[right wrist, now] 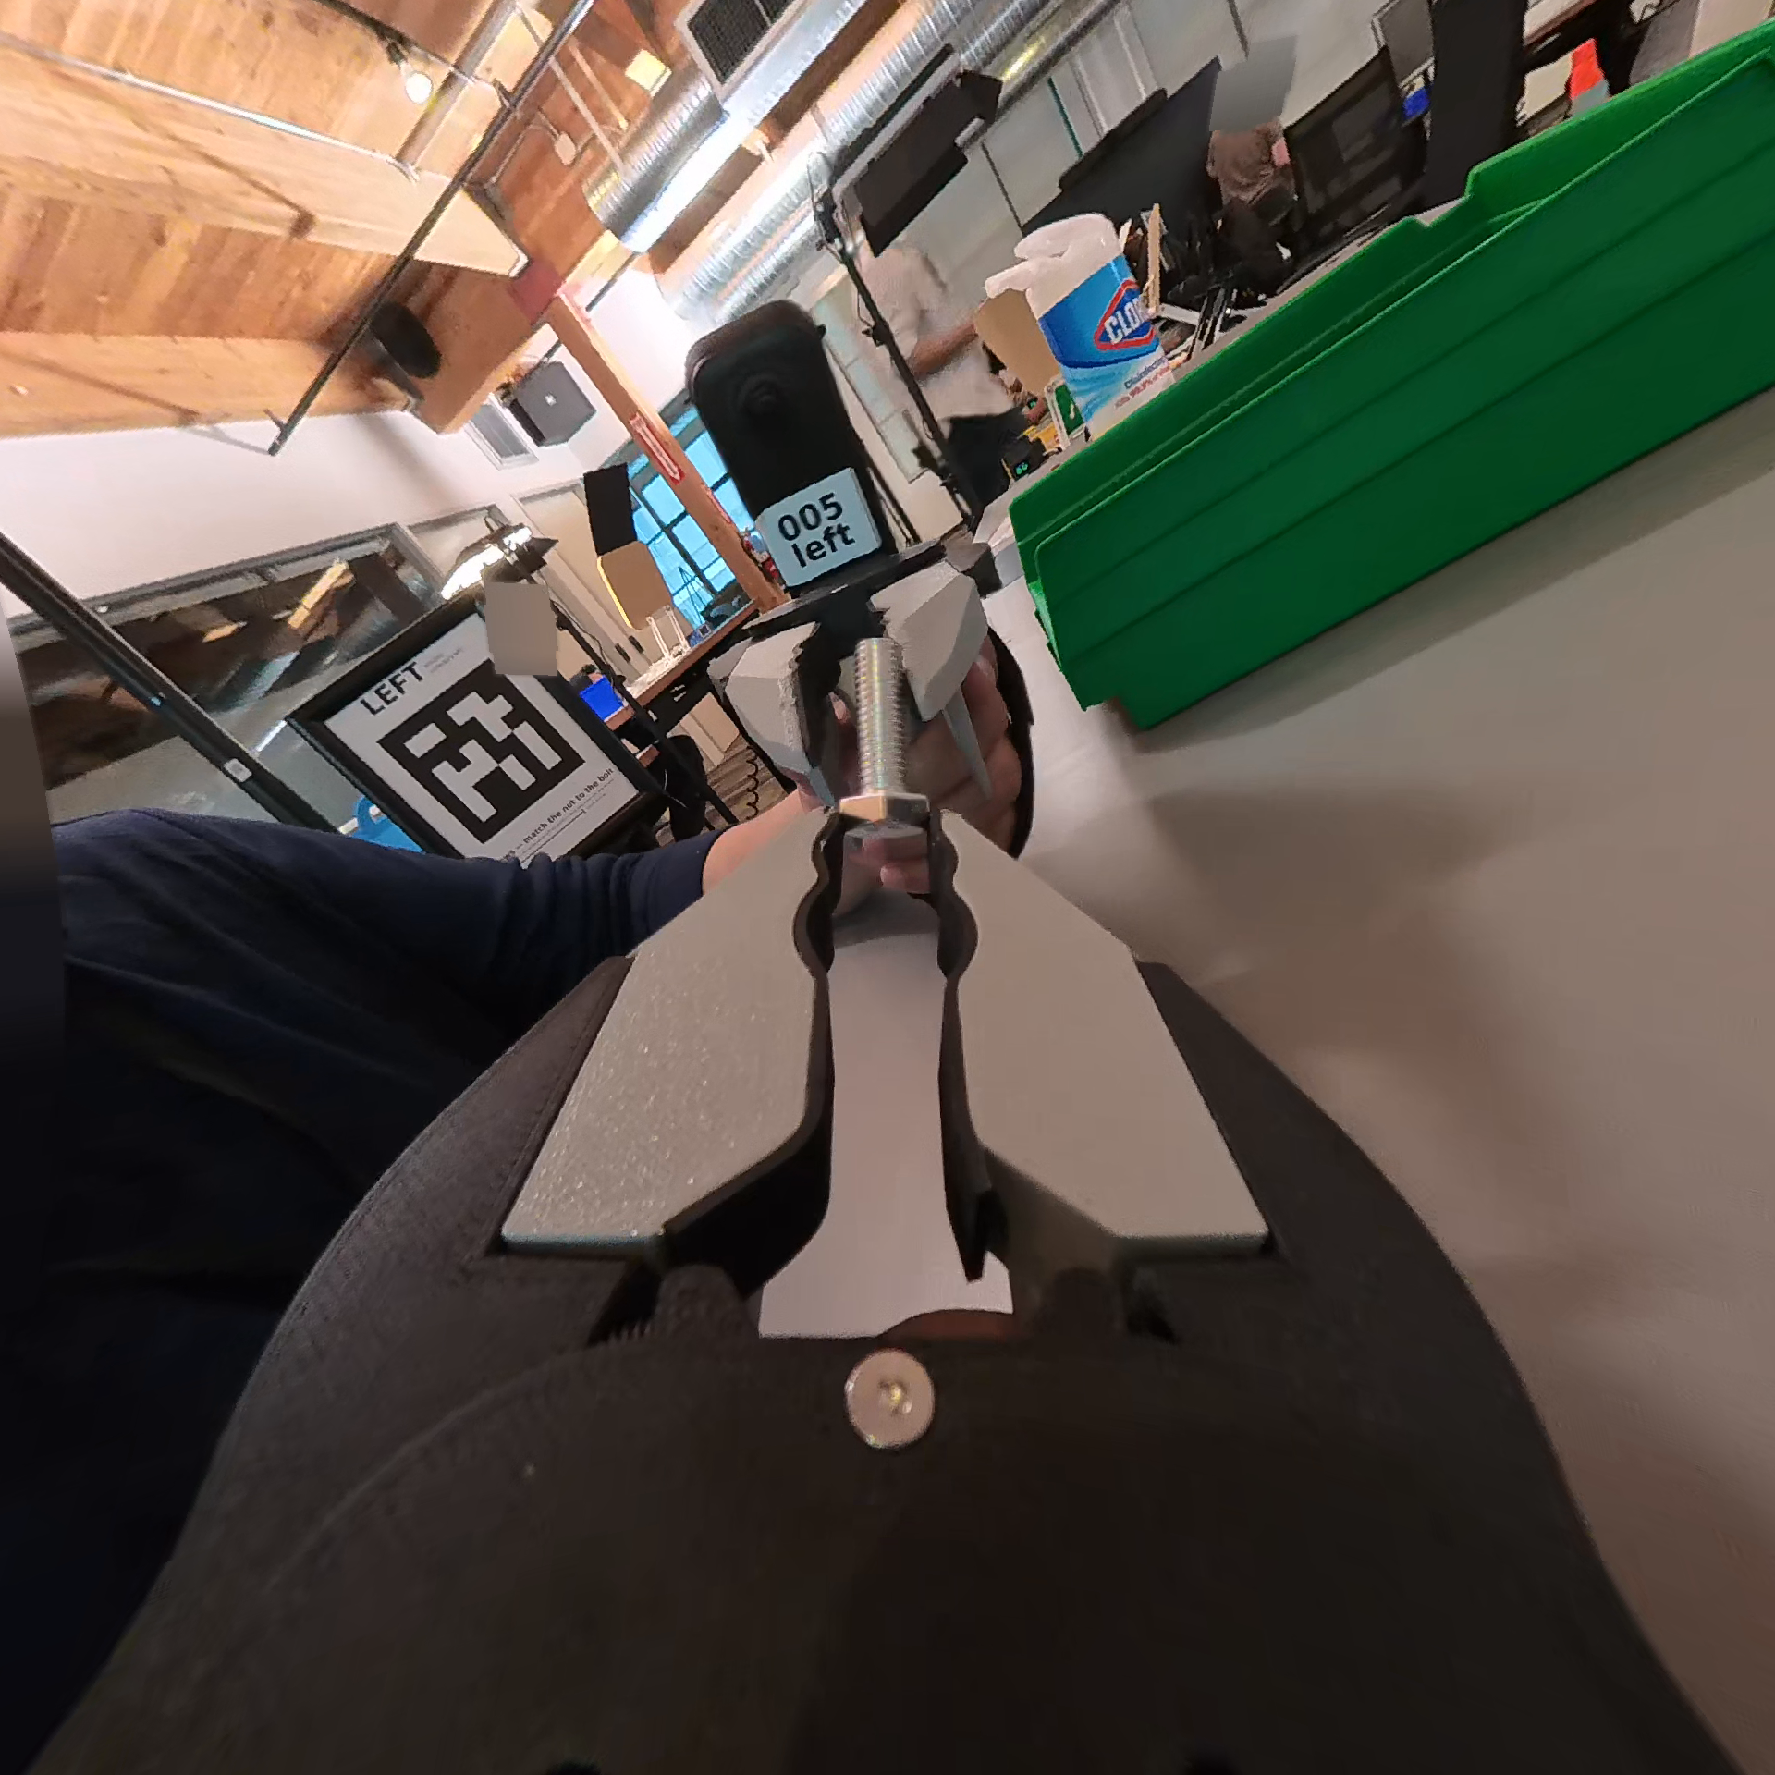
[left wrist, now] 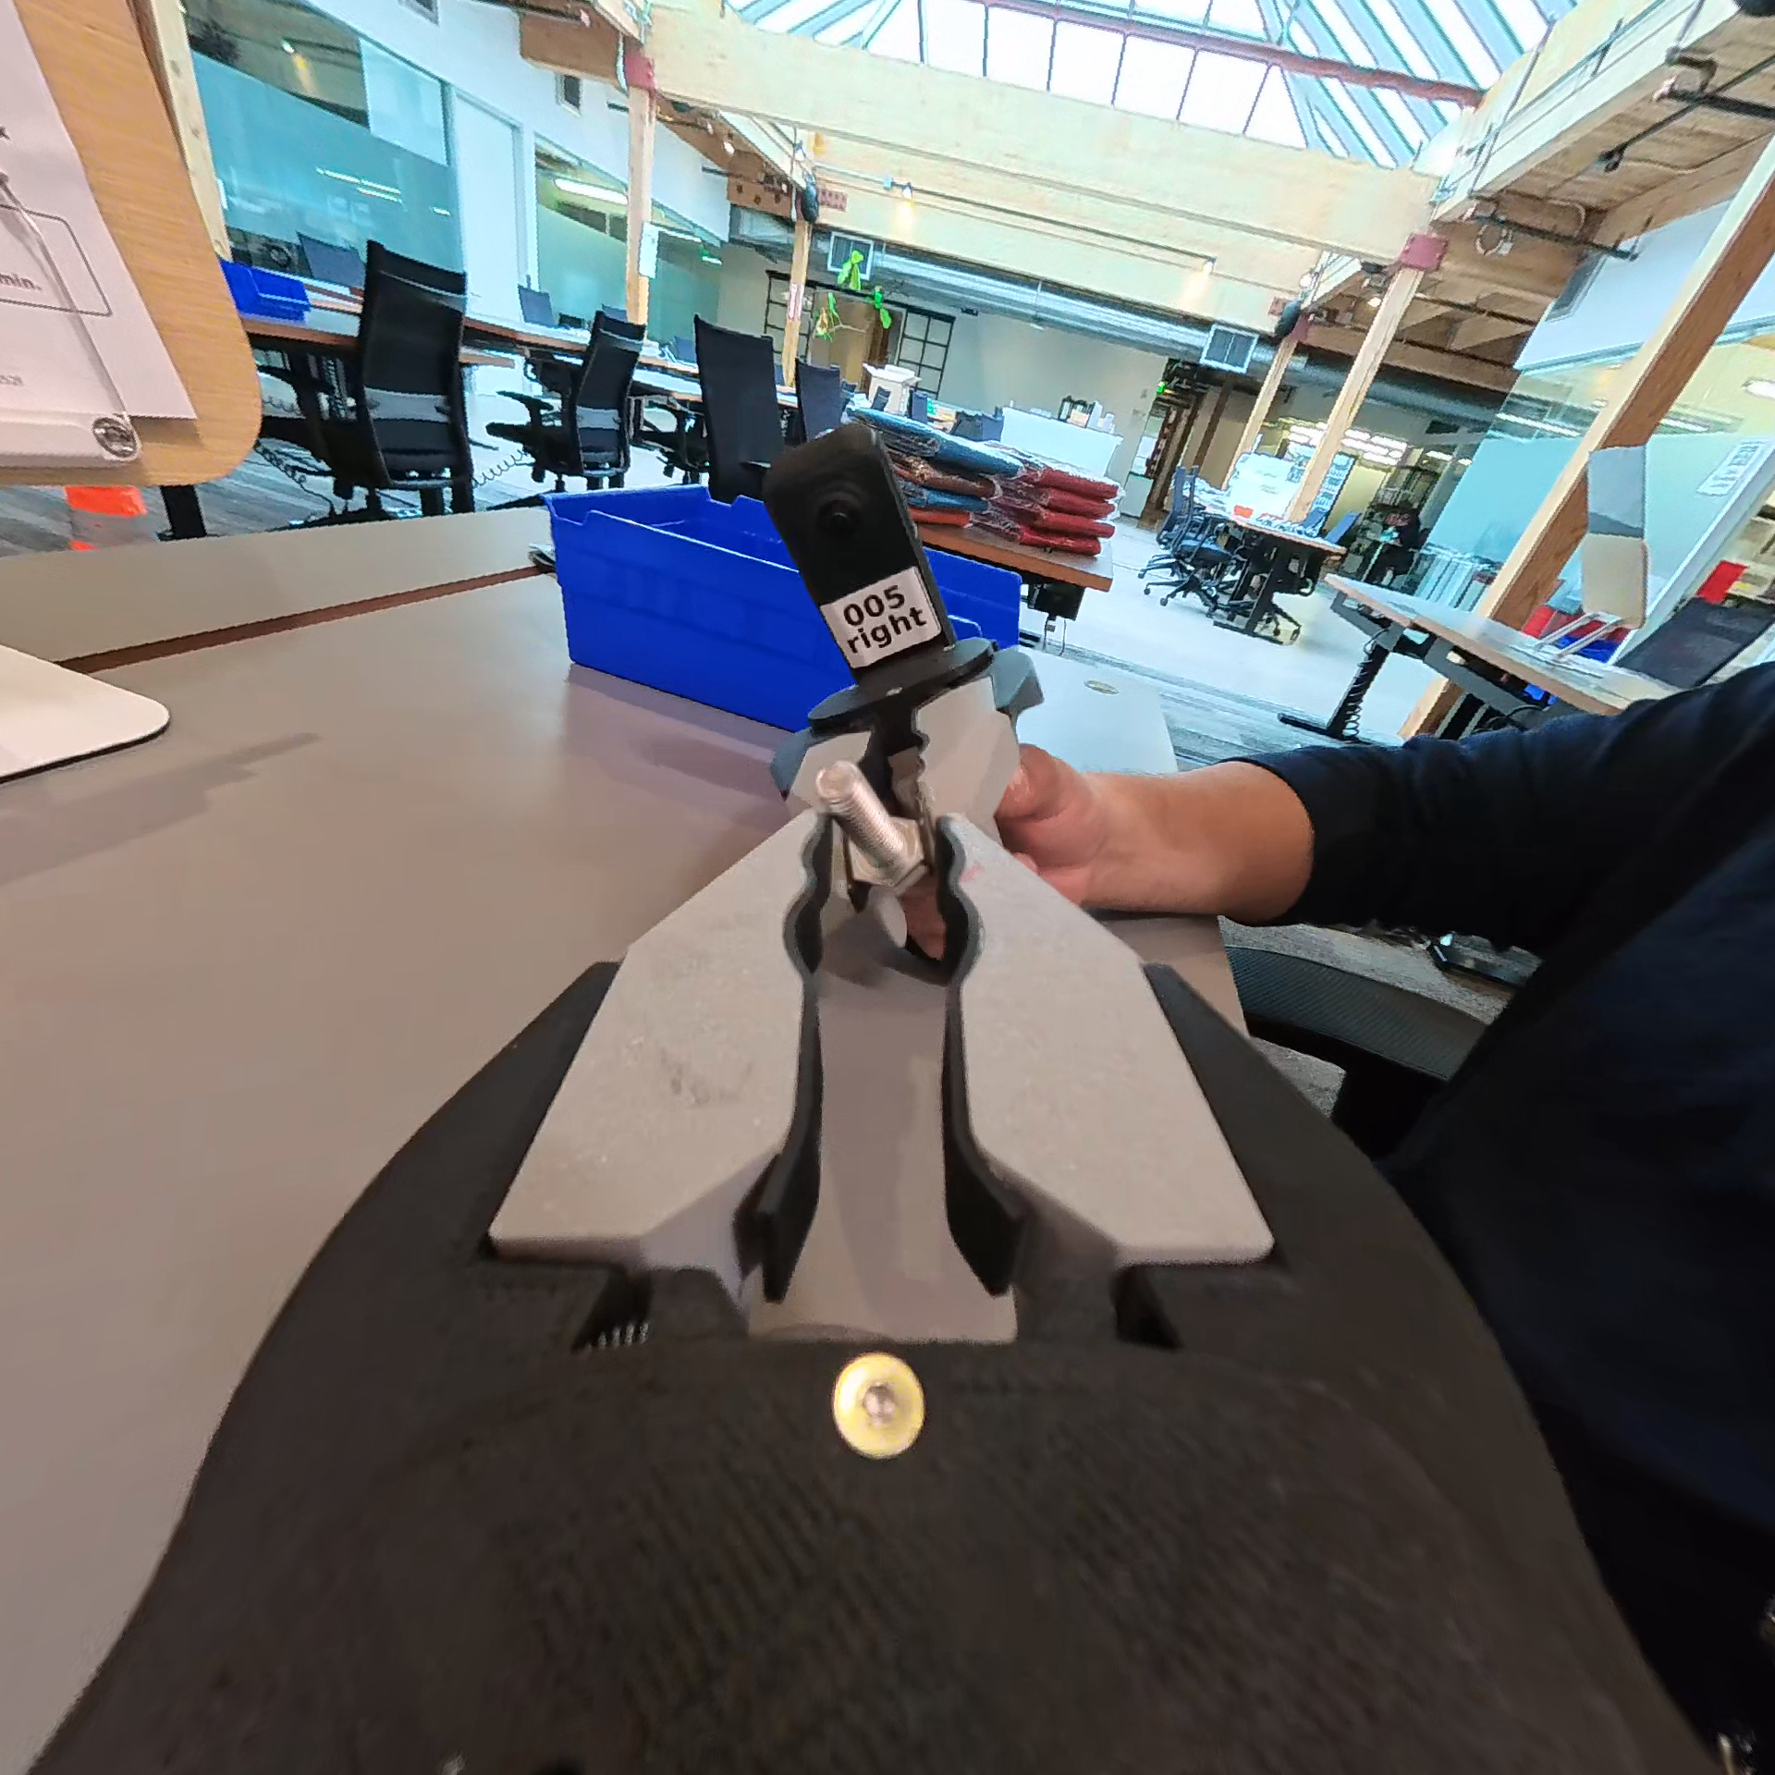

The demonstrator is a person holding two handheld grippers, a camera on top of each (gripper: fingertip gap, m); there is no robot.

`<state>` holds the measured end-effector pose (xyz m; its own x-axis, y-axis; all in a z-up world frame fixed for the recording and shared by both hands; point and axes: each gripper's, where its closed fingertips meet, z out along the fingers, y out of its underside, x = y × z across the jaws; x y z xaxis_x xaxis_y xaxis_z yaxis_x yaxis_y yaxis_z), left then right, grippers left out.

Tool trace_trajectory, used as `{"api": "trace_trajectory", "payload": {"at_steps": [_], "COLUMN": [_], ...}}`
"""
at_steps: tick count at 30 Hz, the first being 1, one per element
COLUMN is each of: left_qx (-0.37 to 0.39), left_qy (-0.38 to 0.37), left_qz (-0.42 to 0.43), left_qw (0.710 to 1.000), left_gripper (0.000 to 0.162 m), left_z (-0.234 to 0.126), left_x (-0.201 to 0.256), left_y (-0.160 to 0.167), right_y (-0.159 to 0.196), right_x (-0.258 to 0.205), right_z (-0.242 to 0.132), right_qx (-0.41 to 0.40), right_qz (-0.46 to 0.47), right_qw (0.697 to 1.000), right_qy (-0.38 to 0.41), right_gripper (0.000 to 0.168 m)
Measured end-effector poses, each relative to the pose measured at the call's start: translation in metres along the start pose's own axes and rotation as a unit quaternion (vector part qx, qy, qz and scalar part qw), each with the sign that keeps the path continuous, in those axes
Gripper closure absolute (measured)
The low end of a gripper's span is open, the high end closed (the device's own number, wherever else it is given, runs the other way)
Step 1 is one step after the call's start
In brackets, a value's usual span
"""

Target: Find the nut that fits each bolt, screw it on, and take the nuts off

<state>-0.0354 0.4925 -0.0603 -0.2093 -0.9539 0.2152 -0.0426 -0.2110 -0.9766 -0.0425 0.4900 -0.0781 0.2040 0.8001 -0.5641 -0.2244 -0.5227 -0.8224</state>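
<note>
A silver bolt (left wrist: pixel 864 821) stands tilted above the grey table (left wrist: pixel 384 912), threaded shaft up and hex end low. In the right wrist view my right gripper (right wrist: pixel 882 828) is shut on the bolt's hex end (right wrist: pixel 879 807). The right gripper also shows in the left wrist view (left wrist: pixel 888 864), facing my camera. My left gripper (left wrist: pixel 884 840) straddles the same hex end. Its jaws stand a little wider than the hex, with a gap showing on the left side. In the right wrist view the left gripper (right wrist: pixel 898 790) sits behind the shaft (right wrist: pixel 879 711). Whether the hex is a nut or the bolt's head is unclear.
A blue bin (left wrist: pixel 672 595) stands on the table behind the grippers. A green bin (right wrist: pixel 1393 480) lies to the right, with a wipes tub (right wrist: pixel 1105 336) beyond it. A framed sign (right wrist: pixel 480 740) stands at the left. A person's hand (left wrist: pixel 1076 836) holds the right gripper. Both grippers' tips are close together, under 4 cm apart.
</note>
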Motion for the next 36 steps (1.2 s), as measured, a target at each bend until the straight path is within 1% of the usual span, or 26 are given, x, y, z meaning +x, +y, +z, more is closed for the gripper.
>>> {"api": "trace_trajectory", "payload": {"at_steps": [3, 9, 12, 14, 16, 18, 19, 22, 27, 32, 34, 35, 36], "left_qx": [-0.001, -0.020, -0.046, -0.070, -0.111, -0.151, -0.164, -0.159, -0.164, -0.164, -0.158, -0.157, -0.154], "left_qy": [0.002, -0.001, -0.014, -0.046, -0.092, -0.119, -0.122, -0.134, -0.132, -0.135, -0.137, -0.139, -0.135], "left_qz": [-0.007, -0.007, 0.015, 0.051, 0.089, 0.099, 0.091, 0.091, 0.138, 0.146, 0.141, 0.138, 0.135], "left_qw": [1.000, 1.000, 0.999, 0.995, 0.986, 0.976, 0.975, 0.974, 0.968, 0.966, 0.968, 0.968, 0.970], "left_gripper": [0.150, 0.153, 0.155, 0.155, 0.155, 0.155, 0.154, 0.154, 0.154, 0.154, 0.154, 0.155, 0.155], "left_z": [0.002, 0.005, 0.005, 0.005, 0.004, 0.003, 0.003, 0.003, 0.009, 0.015, 0.015, 0.015, 0.015], "left_x": [0.000, -0.001, -0.005, -0.013, -0.028, -0.041, -0.044, -0.048, -0.037, -0.034, -0.034, -0.035, -0.034], "left_y": [0.001, 0.008, 0.016, 0.023, 0.038, 0.053, 0.058, 0.056, 0.057, 0.058, 0.056, 0.056, 0.055], "right_y": [0.004, 0.016, 0.021, 0.022, 0.021, 0.018, 0.017, 0.010, -0.002, 0.007, 0.008, 0.007, 0.006], "right_x": [-0.002, 0.003, 0.013, 0.027, 0.040, 0.045, 0.045, 0.042, 0.040, 0.037, 0.038, 0.038, 0.040], "right_z": [0.004, 0.012, 0.012, 0.007, -0.002, -0.007, -0.008, -0.009, -0.010, -0.002, -0.001, -0.001, -0.002], "right_qx": [-0.011, -0.043, -0.069, -0.086, -0.104, -0.106, -0.104, -0.080, -0.040, -0.053, -0.059, -0.059, -0.059], "right_qz": [-0.011, -0.031, -0.067, -0.098, -0.134, -0.150, -0.145, -0.124, -0.105, -0.093, -0.108, -0.116, -0.123], "right_qw": [1.000, 0.998, 0.993, 0.984, 0.969, 0.962, 0.963, 0.971, 0.978, 0.982, 0.978, 0.977, 0.974], "right_qy": [-0.002, 0.020, 0.068, 0.122, 0.178, 0.202, 0.200, 0.186, 0.177, 0.158, 0.168, 0.171, 0.182], "right_gripper": [0.154, 0.154, 0.153, 0.153, 0.152, 0.153, 0.153, 0.152, 0.152, 0.148, 0.151, 0.154, 0.161]}}
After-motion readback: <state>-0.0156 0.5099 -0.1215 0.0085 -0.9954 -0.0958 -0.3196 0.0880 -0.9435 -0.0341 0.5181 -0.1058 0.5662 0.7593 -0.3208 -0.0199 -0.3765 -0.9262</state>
